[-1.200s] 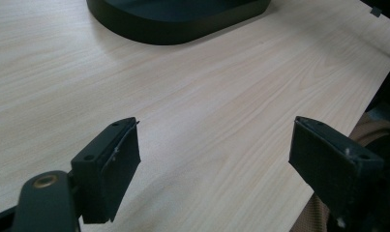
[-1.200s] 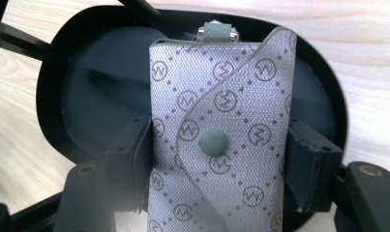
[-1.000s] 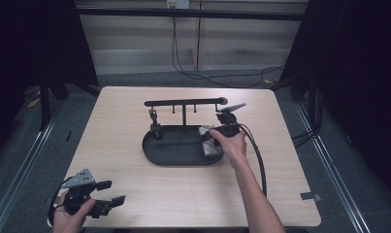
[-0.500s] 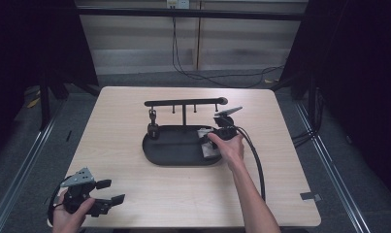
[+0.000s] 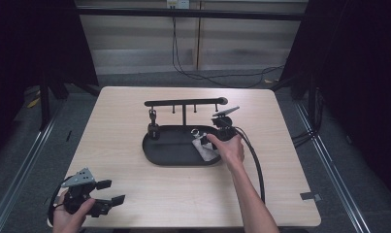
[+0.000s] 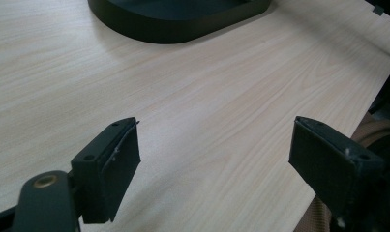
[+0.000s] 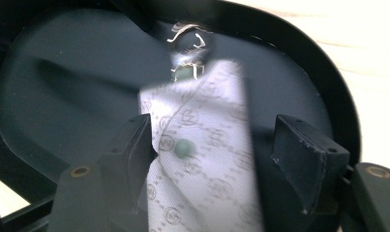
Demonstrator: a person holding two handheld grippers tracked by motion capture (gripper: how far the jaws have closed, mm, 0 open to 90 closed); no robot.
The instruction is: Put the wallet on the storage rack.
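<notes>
A white patterned pouch (image 5: 206, 148) with a metal clasp (image 7: 187, 53) and a small green stud (image 7: 183, 148) lies in the black oval tray (image 5: 156, 156). My right gripper (image 5: 207, 141) hangs just over it. In the right gripper view the pouch (image 7: 207, 188) lies between the jaws of the right gripper (image 7: 214, 145), which have just been opening. The left pad (image 7: 134, 145) sits at the fabric's edge and the right pad stands apart, so nothing is pinched. My left gripper (image 5: 114, 192) rests open at the table's near left corner, with nothing between the jaws of the left gripper (image 6: 214, 145).
A black rack (image 5: 183, 103) with a crossbar and hooks rises from the tray's far side. A small dark item (image 5: 153, 128) hangs from its left hook. The right gripper's cable (image 5: 255, 165) trails back over the table. The tray's rim (image 6: 173, 26) lies ahead of the left gripper.
The right gripper's jaws have parted and let go of the pouch, which now lies flat in the tray. The right hand shifted slightly. The left hand has not moved.
</notes>
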